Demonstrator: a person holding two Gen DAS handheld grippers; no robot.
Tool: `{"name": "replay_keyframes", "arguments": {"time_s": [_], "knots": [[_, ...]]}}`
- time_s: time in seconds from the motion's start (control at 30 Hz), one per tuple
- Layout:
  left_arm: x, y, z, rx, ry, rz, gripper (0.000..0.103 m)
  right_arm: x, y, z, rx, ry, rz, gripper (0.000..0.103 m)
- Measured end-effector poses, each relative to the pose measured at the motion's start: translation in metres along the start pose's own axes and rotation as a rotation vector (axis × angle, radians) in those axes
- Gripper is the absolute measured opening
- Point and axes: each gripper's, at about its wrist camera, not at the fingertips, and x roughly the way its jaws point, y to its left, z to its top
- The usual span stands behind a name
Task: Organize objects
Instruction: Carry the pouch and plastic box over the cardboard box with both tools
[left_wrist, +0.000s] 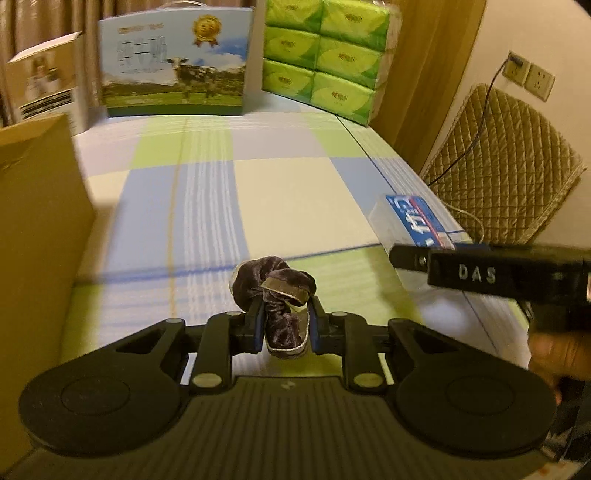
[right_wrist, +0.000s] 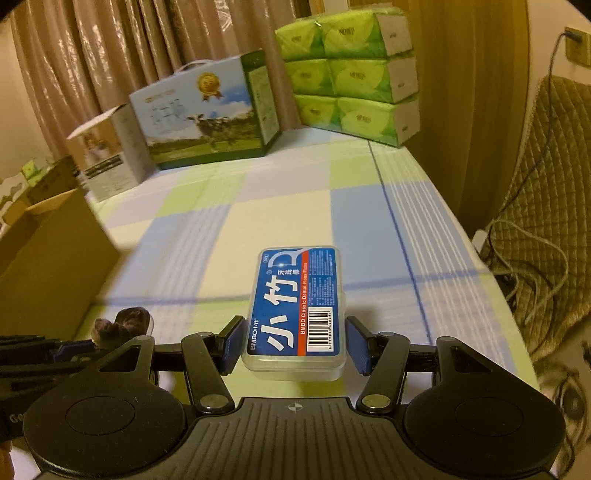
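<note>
My left gripper (left_wrist: 286, 325) is shut on a small dark purple velvet bootie (left_wrist: 275, 291) and holds it over the checked cloth. The bootie also shows at the left edge of the right wrist view (right_wrist: 123, 325). A clear dental floss box with a blue label (right_wrist: 297, 306) lies on the cloth between the pads of my right gripper (right_wrist: 295, 341). The jaws stand on either side of its near end, with small gaps showing. The box also shows in the left wrist view (left_wrist: 417, 221), behind the right gripper's black body (left_wrist: 480, 273).
A brown cardboard box (left_wrist: 37, 240) stands close on the left. At the back stand a milk carton box with a cow picture (left_wrist: 173, 62), a small white box (right_wrist: 103, 155) and a green tissue pack (right_wrist: 351, 70). A quilted chair and cables (right_wrist: 546, 221) are beyond the right edge.
</note>
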Motion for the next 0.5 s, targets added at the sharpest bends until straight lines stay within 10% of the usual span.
{"name": "replay_keyframes", "arguments": {"time_s": [0.5], "knots": [[-0.162,0.001,-0.07,0.002,-0.049,0.014,0.018,-0.142,0.078,-0.067,-0.074,-0.027,0.069,0.055]]}}
